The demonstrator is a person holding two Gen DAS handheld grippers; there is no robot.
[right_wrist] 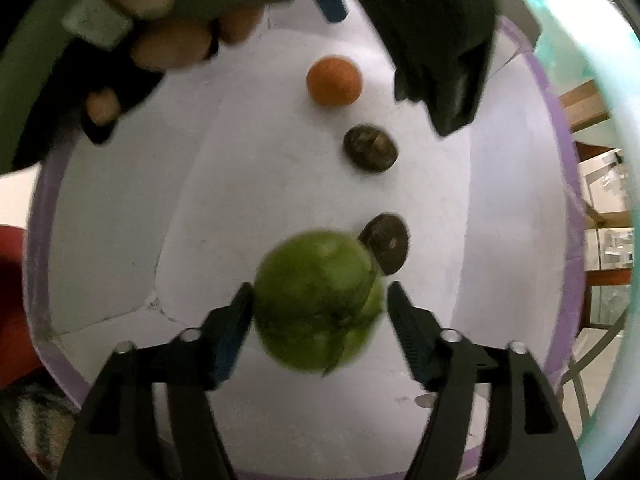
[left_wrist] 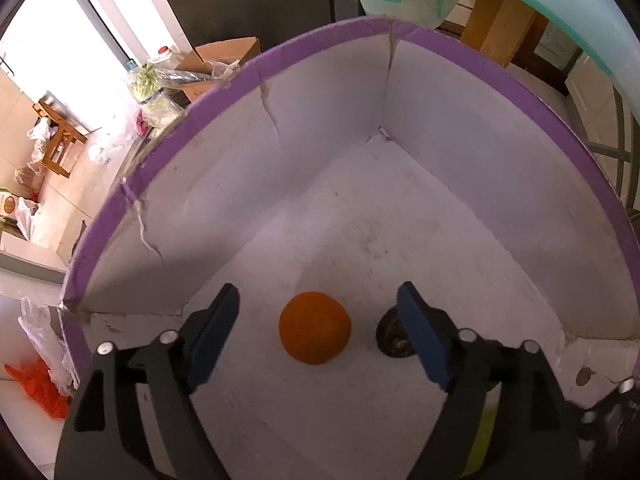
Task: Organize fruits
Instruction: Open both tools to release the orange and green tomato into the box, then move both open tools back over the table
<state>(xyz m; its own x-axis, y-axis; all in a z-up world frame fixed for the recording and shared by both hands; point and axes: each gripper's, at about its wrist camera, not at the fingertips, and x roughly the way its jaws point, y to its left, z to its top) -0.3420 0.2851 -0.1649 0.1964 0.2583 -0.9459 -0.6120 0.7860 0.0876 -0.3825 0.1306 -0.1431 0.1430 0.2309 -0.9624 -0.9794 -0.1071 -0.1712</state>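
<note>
We see one round green fruit (right_wrist: 318,300), blurred and faintly ribbed, low in the right wrist frame between our right gripper (right_wrist: 320,312)'s spread jaws inside the purple-rimmed white box (right_wrist: 560,160). One orange (left_wrist: 315,328) sits between our left gripper (left_wrist: 320,332)'s open jaws. Two dark brown fruits (right_wrist: 370,148) lie between them.

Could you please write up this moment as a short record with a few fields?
container: white box with purple rim
fruit in box: orange, green fruit, two dark brown fruits
left tool: open, jaws on either side of the orange, not touching it
right tool: open around the green fruit, a gap showing at the right jaw
image quality: right wrist view blurred
</note>
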